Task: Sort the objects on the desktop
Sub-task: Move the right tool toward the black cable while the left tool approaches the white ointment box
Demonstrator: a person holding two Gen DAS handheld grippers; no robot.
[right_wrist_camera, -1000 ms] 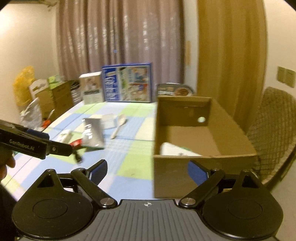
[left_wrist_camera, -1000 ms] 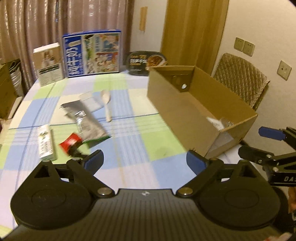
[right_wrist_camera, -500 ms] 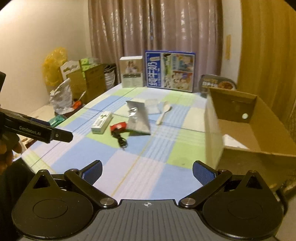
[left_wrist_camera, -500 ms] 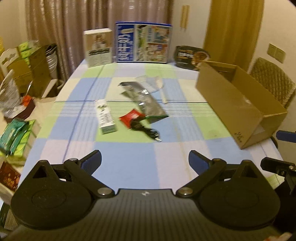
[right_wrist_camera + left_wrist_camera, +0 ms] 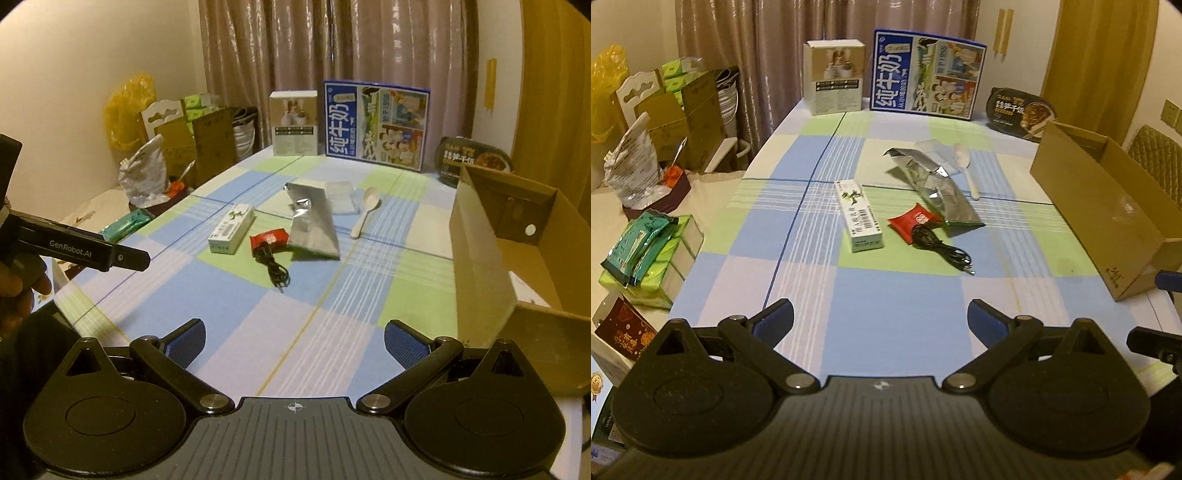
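1. Left wrist view. The left gripper (image 5: 881,317) has its jaws spread wide with nothing between them, above the near end of the desk (image 5: 886,302), which is covered in a checked cloth of blue, green and white.
   - The loose items lie mid-desk in a cluster. The white carton (image 5: 859,216) is a long, stiff box and probably light; its long flat sides look best to pinch.
   - The red packet (image 5: 913,221) is small and soft-sided, so it may crumple.
   - The black cable (image 5: 942,249) is touching the red packet. It is limp and thin and likely to trail, so taking it at the bunched loops seems best.
   - The foil pouch (image 5: 936,190) is flat, shiny and creased. It is likely slippery and may need an edge lifted first.
   - The white spoon (image 5: 966,168) is rigid and smooth. Its handle is the obvious hold.
   - The cardboard box (image 5: 1108,206) stands open at the right edge.

2. Right wrist view. The right gripper (image 5: 293,341) is fully spread and empty.
   - The same cluster lies well ahead of it, with the cardboard box to its right.
   - A clear plastic wrapper (image 5: 341,195) lies beside the spoon. It is flimsy and hard to make out.
   - The upright milk carton case (image 5: 376,123) at the far edge looks heavy.
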